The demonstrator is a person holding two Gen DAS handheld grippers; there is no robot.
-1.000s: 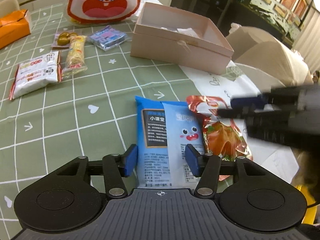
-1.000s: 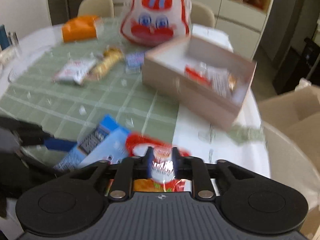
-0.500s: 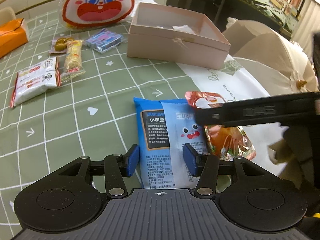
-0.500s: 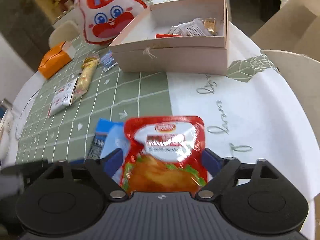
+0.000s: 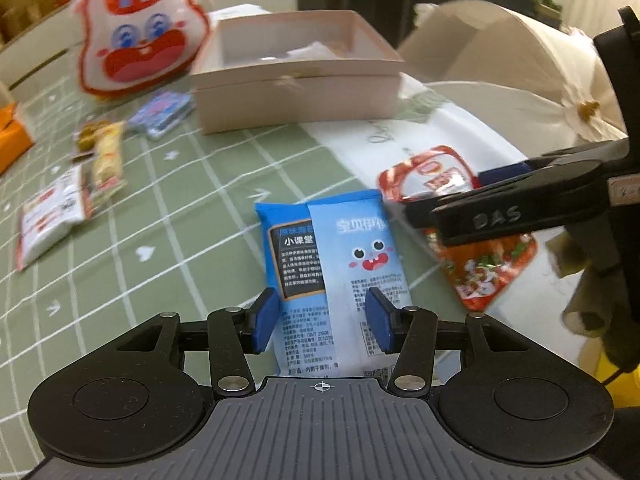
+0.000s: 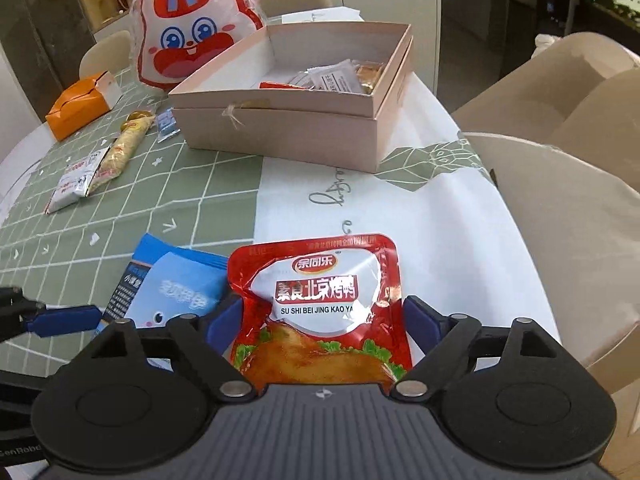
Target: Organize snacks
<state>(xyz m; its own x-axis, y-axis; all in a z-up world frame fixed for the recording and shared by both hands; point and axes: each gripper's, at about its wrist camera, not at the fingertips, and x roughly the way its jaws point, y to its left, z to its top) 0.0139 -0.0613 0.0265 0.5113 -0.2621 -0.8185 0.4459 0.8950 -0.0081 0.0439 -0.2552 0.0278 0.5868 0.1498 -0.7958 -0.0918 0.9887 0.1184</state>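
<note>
A blue snack packet (image 5: 340, 264) lies on the green checked tablecloth, and my left gripper (image 5: 322, 320) is open with its blue pads on either side of the packet's near end. A red roast-duck pouch (image 6: 320, 312) lies beside it on the white cloth; my right gripper (image 6: 324, 324) is open, its pads wide apart on both sides of the pouch. The pouch (image 5: 472, 240) and the right gripper's finger also show in the left wrist view. An open pink box (image 6: 296, 120) with several snacks inside stands further back.
A bunny-shaped bag (image 6: 192, 32), an orange box (image 6: 80, 104), a long yellow snack (image 6: 124, 148), a white packet (image 6: 76, 180) and a small blue packet (image 6: 166, 124) lie at the far left. Beige chairs (image 6: 560, 120) stand to the right of the table edge.
My right gripper has opened from shut on the red pouch to wide open, and the pouch now lies on the table. My left gripper stays open around the blue packet.
</note>
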